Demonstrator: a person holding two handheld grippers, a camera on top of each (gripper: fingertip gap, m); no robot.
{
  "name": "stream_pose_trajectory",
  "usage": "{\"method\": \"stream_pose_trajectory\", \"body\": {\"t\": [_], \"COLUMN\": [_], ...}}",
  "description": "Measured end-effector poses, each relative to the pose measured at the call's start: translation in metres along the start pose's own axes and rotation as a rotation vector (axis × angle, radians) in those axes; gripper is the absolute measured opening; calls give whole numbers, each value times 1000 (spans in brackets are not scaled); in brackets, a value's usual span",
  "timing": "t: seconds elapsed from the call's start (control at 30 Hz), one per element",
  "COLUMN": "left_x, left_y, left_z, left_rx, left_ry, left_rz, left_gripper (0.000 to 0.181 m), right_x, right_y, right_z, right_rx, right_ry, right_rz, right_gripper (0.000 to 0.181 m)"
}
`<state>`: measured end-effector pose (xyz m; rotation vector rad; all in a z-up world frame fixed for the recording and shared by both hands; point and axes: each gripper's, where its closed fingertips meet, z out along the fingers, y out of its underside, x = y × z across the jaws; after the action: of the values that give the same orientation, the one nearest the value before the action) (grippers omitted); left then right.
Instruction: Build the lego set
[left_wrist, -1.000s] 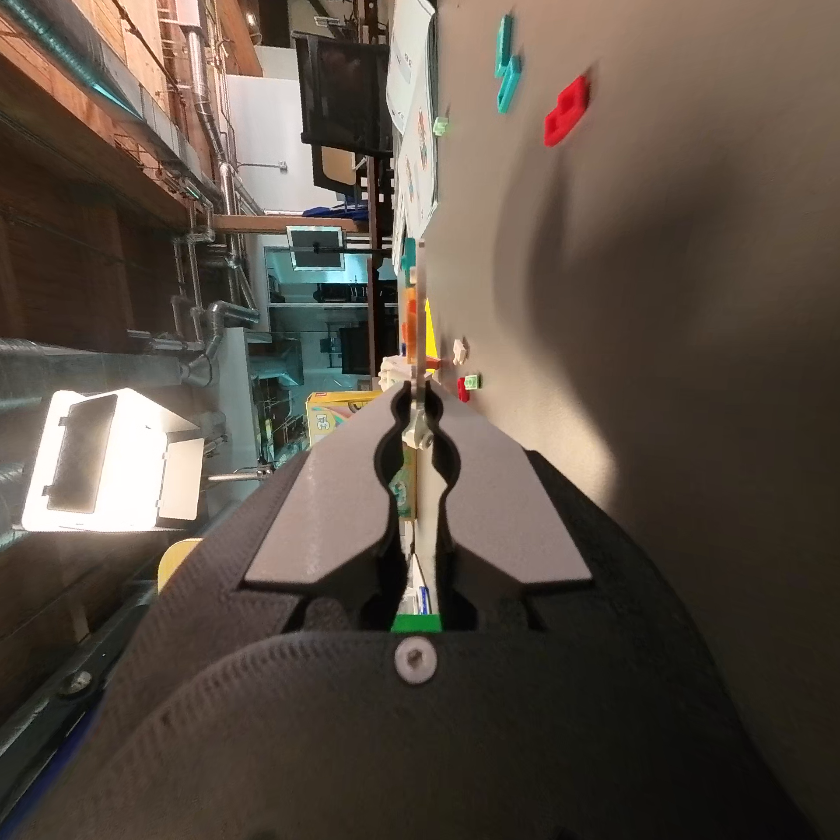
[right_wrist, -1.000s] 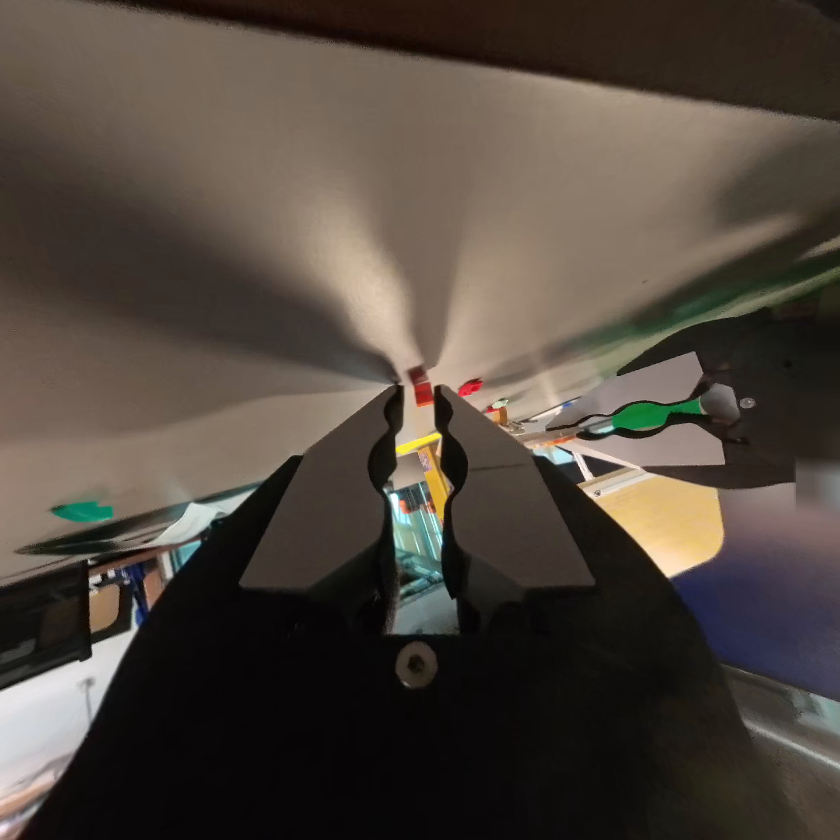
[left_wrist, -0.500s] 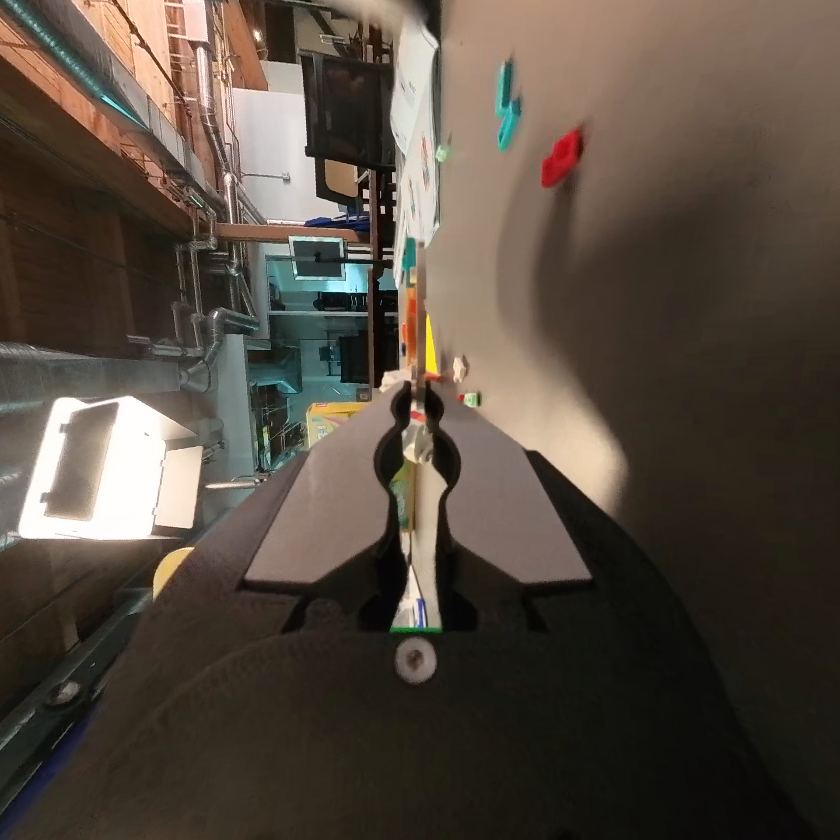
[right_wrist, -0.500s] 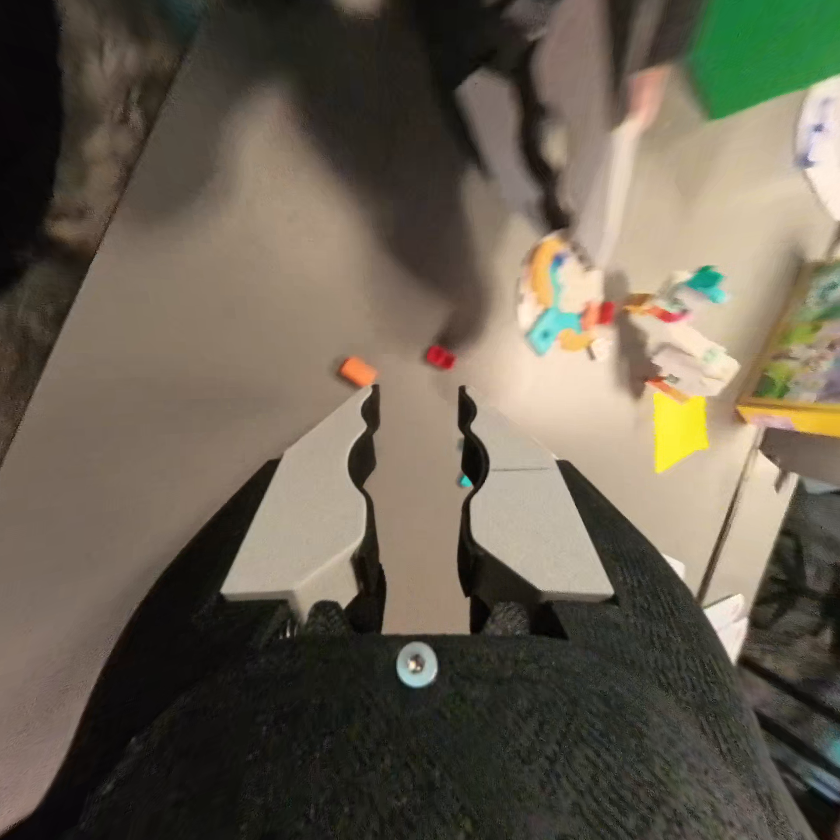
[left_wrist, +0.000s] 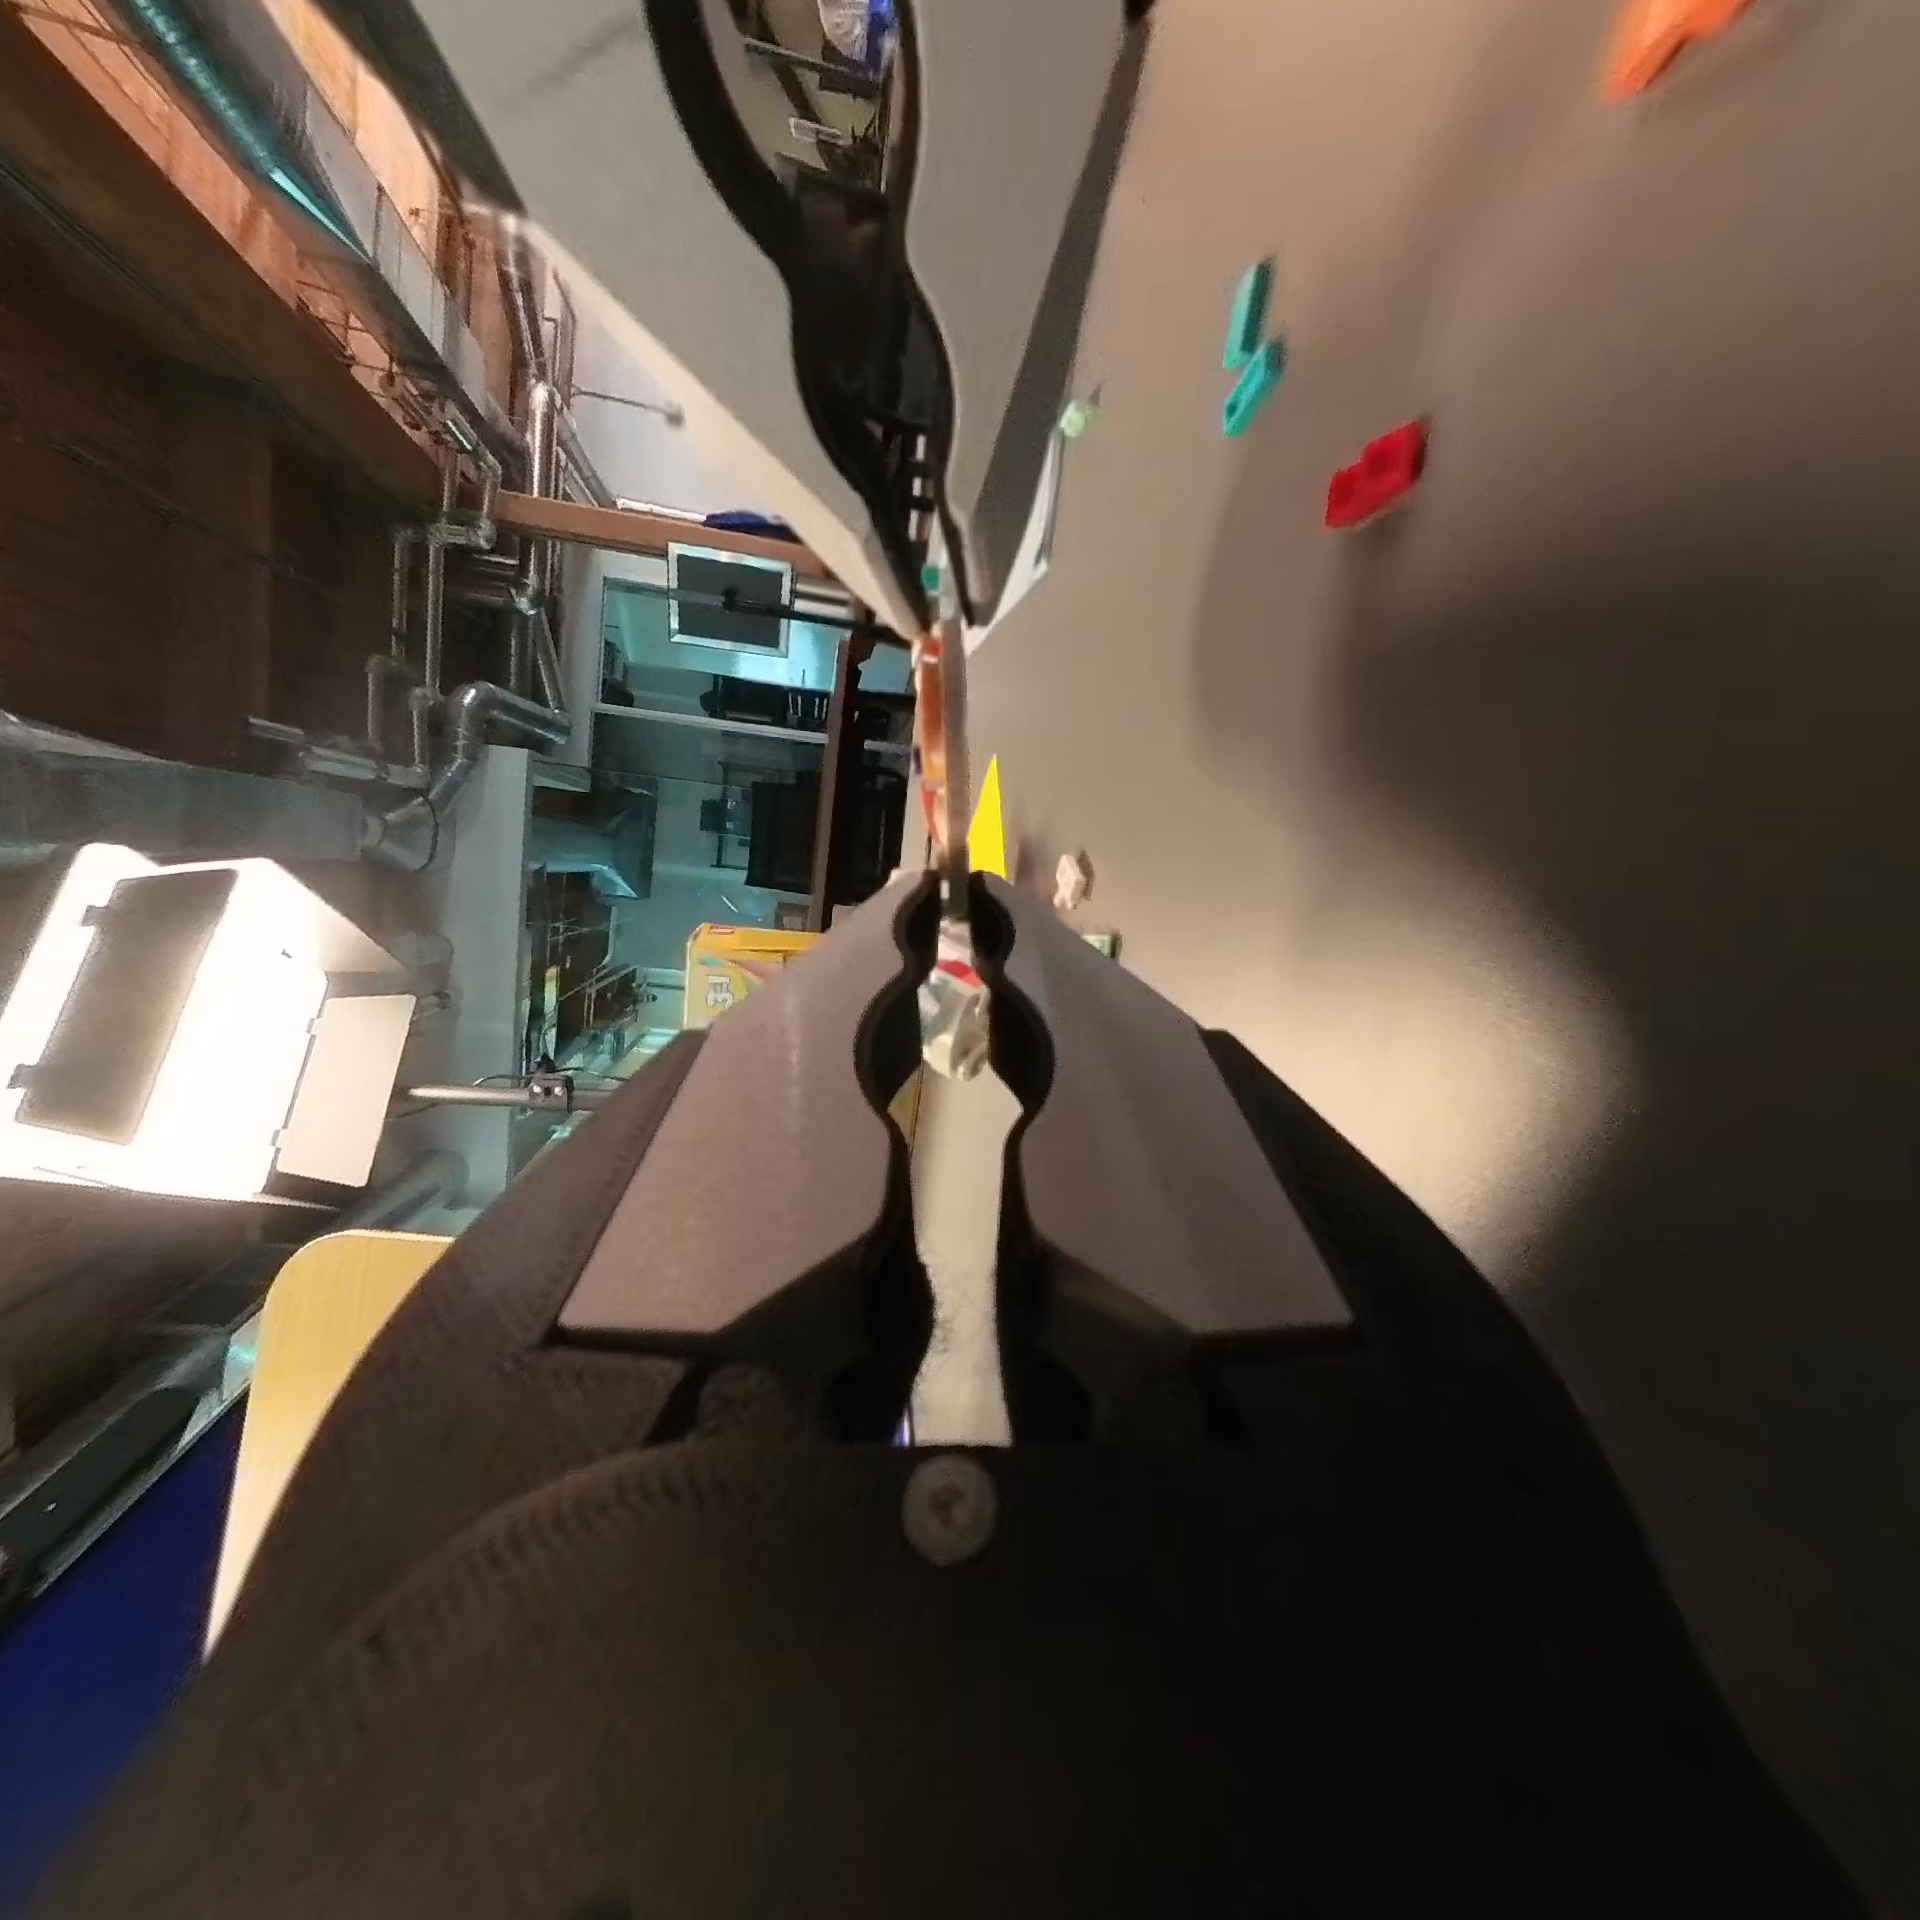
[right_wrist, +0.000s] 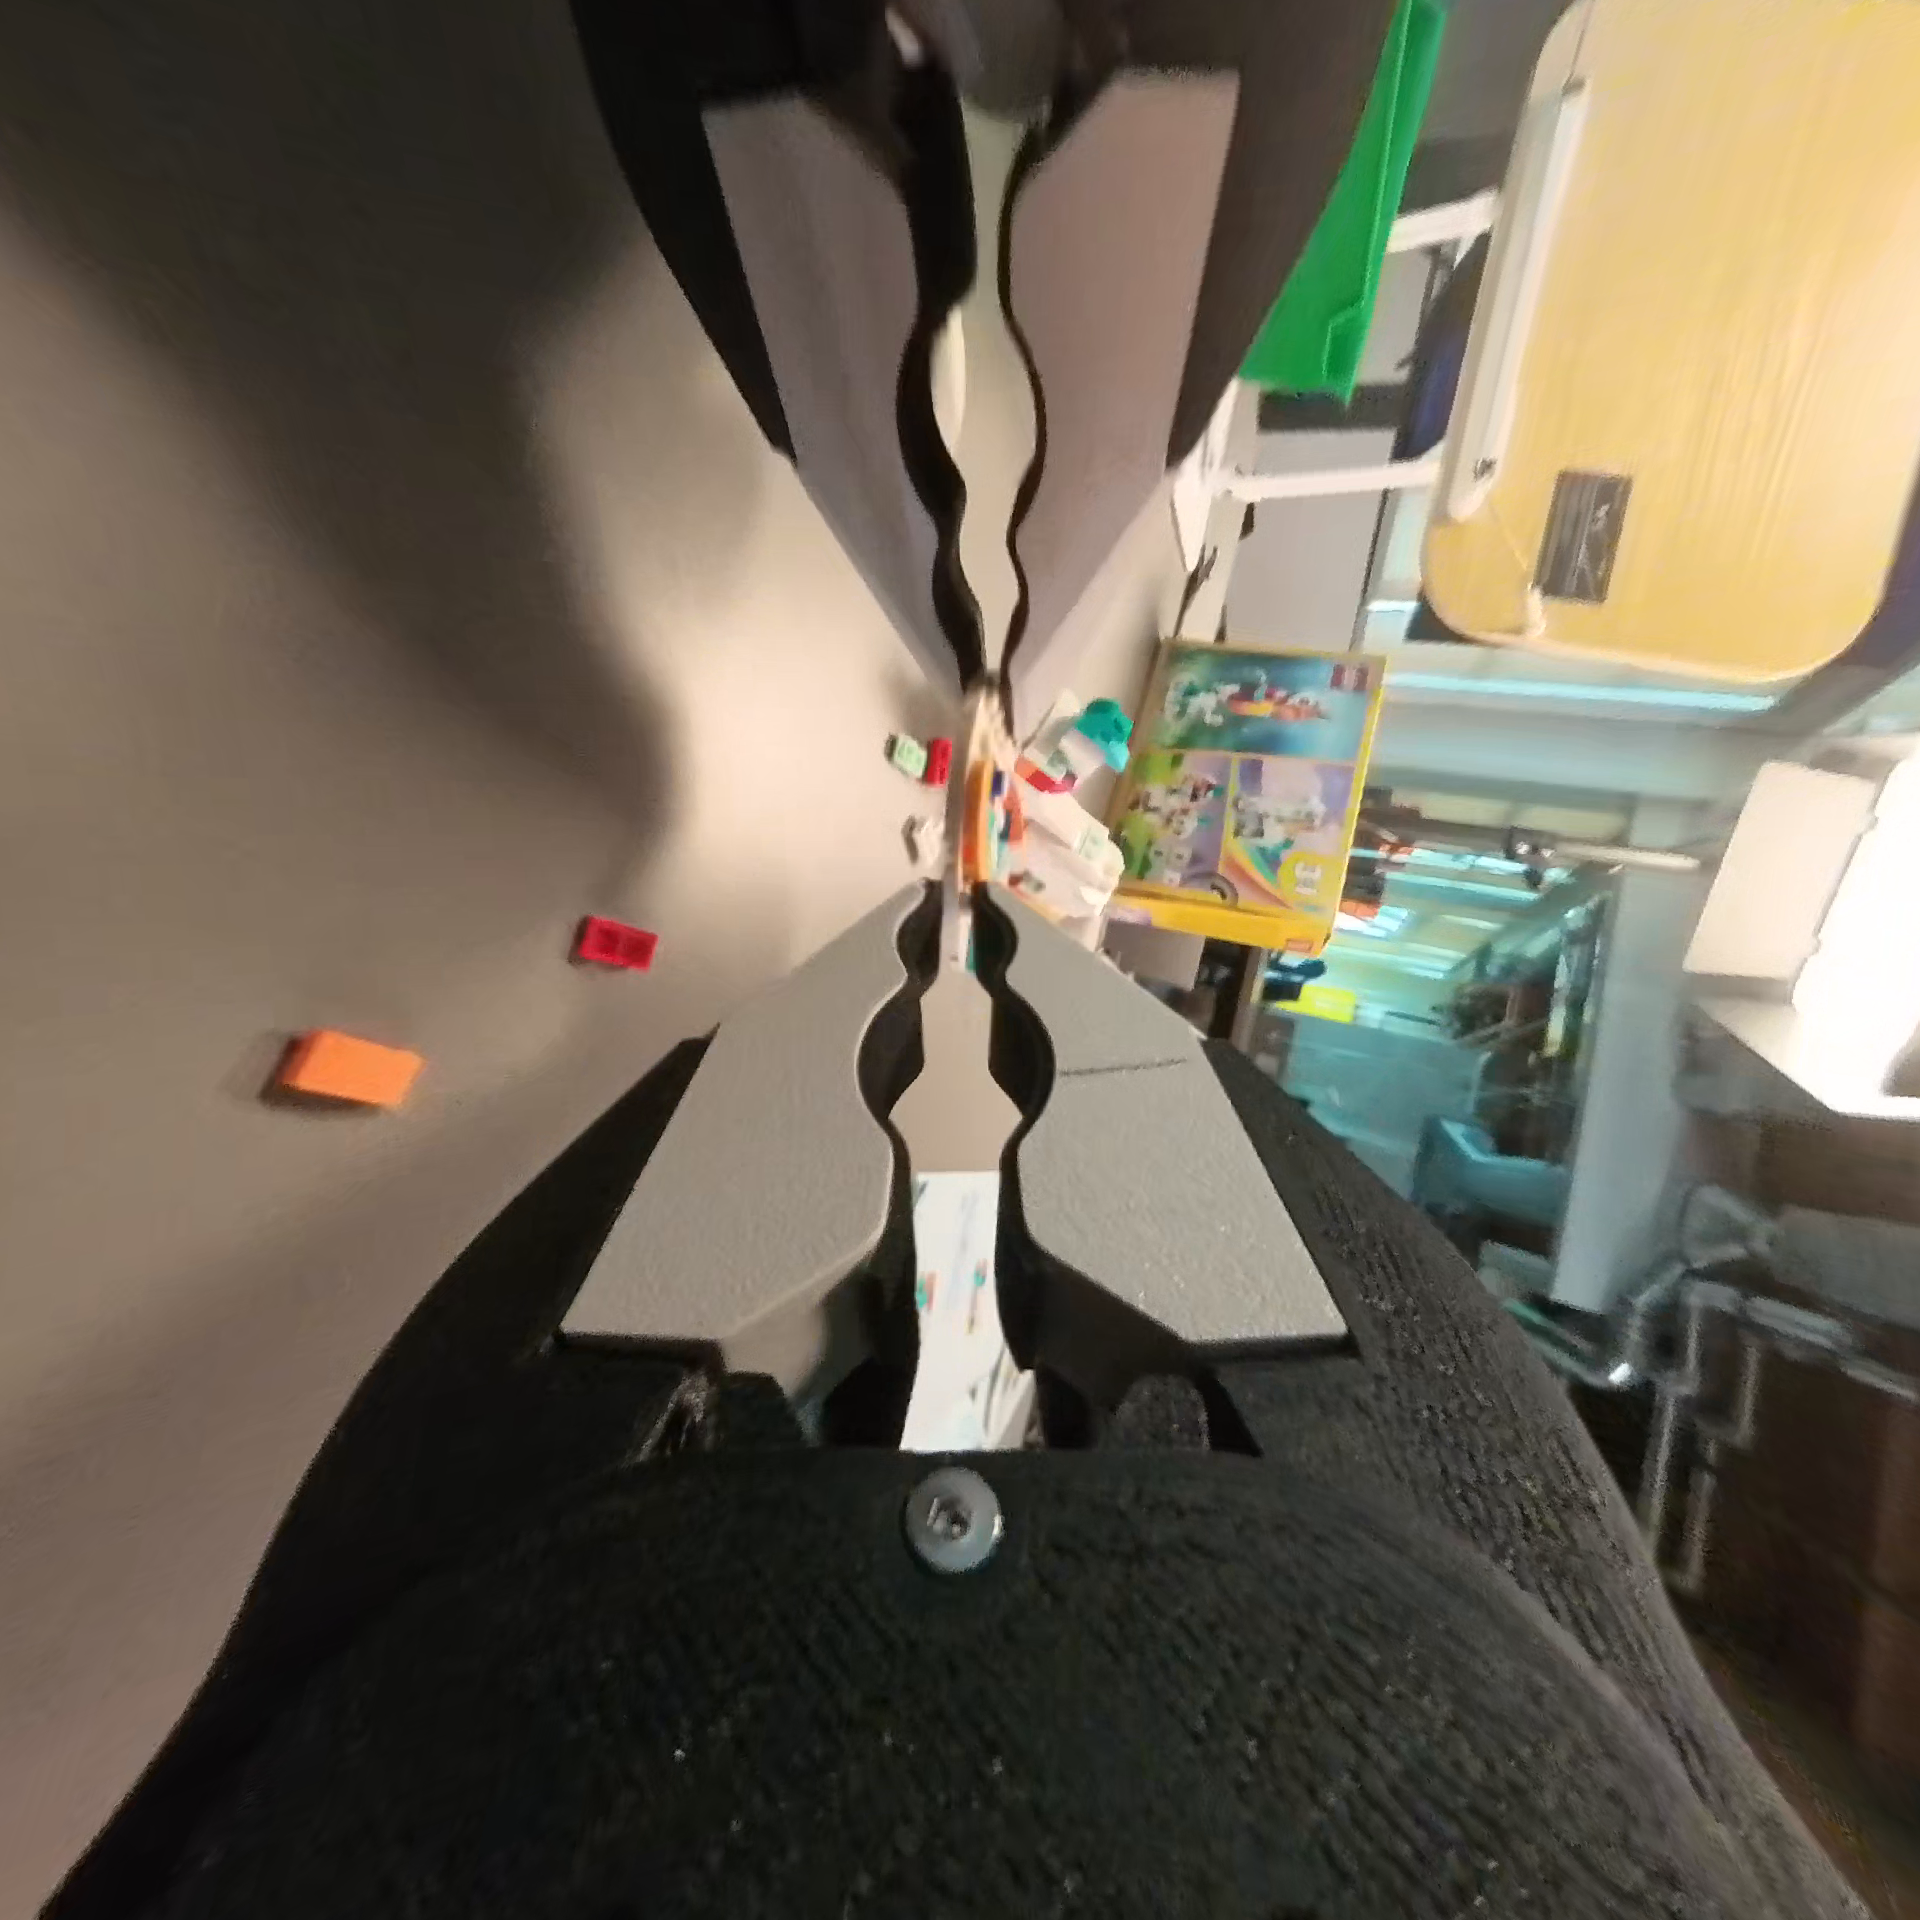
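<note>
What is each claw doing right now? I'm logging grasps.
Left claw: closed on the flat lego assembly.
Right claw: closed on the same assembly's other end.

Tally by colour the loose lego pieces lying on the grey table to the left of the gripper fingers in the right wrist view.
Orange brick: 1
Red bricks: 2
Pale green brick: 1
Small whitish piece, blurred: 1
Total: 5
</note>
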<state>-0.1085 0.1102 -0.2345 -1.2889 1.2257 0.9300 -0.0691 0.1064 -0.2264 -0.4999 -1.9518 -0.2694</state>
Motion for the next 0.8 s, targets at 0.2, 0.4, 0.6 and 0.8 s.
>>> {"method": "stream_pose_trajectory", "body": {"t": [0.2, 0.4, 0.6, 0.8], "left_x": [3, 5, 9, 13], "left_y": [-2, -5, -9, -10], "left_z": [-1, -2, -2, -1], "left_rx": [6, 14, 25, 28], "left_ry": [26, -6, -19, -11], "left_rz": [14, 113, 182, 212], "left_gripper": [4, 4, 4, 4], "right_x": [-21, -65, -81, -89], "right_y": [0, 11, -2, -3], "right_z": [-14, -66, -66, -59], "right_rx": [185, 297, 317, 304], "right_ry": [-329, -943, -1023, -1099], "right_rz": [231, 409, 264, 216], "right_gripper": [22, 37, 27, 22]}}
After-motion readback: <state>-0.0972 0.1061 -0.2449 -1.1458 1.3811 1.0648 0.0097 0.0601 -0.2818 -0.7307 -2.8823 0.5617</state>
